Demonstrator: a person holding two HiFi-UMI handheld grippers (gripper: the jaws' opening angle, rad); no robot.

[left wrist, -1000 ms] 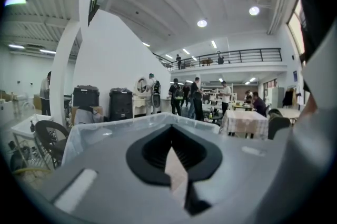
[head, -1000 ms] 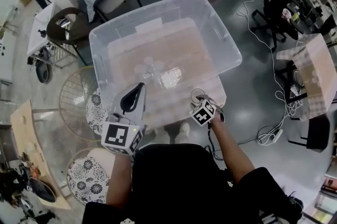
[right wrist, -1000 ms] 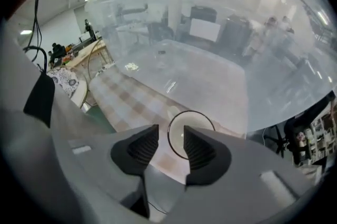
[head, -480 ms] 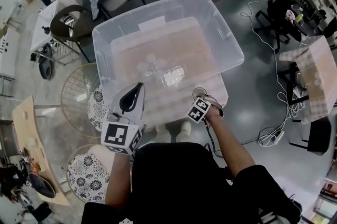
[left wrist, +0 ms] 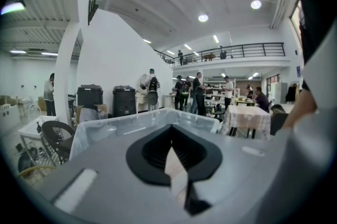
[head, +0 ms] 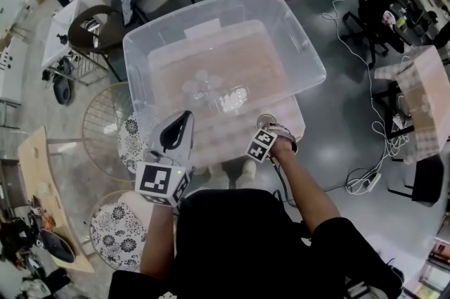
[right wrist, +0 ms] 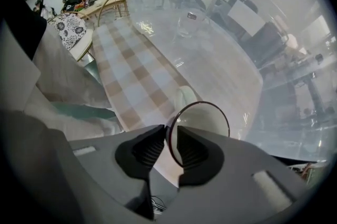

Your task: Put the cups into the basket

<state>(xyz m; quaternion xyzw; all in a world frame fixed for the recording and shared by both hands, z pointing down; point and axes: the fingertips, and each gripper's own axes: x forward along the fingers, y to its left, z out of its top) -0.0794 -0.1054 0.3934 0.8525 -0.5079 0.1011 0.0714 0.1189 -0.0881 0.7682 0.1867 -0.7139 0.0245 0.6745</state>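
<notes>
A big clear plastic basket (head: 304, 32) stands on the checked tablecloth (right wrist: 134, 78), with several clear cups (head: 211, 89) inside it. One clear cup (head: 265, 122) stands outside, on the cloth by the basket's near right corner. My right gripper (head: 268, 130) points steeply down at that cup. The jaws straddle the cup's (right wrist: 204, 118) rim and have just been closing. The rim lies against one jaw of the right gripper (right wrist: 172, 143), with a thin gap at the other. My left gripper (head: 183, 117) hovers shut and empty at the basket's near wall, and the left gripper (left wrist: 172, 158) view shows nothing held.
Round wire-frame stands (head: 104, 127) and patterned stools (head: 114, 243) crowd the left side. A chair (head: 90, 34) stands behind them. Cables and a power strip (head: 364, 181) lie on the floor at the right, near another covered table (head: 420, 95). People stand far behind the basket.
My right gripper has come down over the lone cup's rim, rolling as it went, and its jaws have narrowed. The left gripper has stayed put.
</notes>
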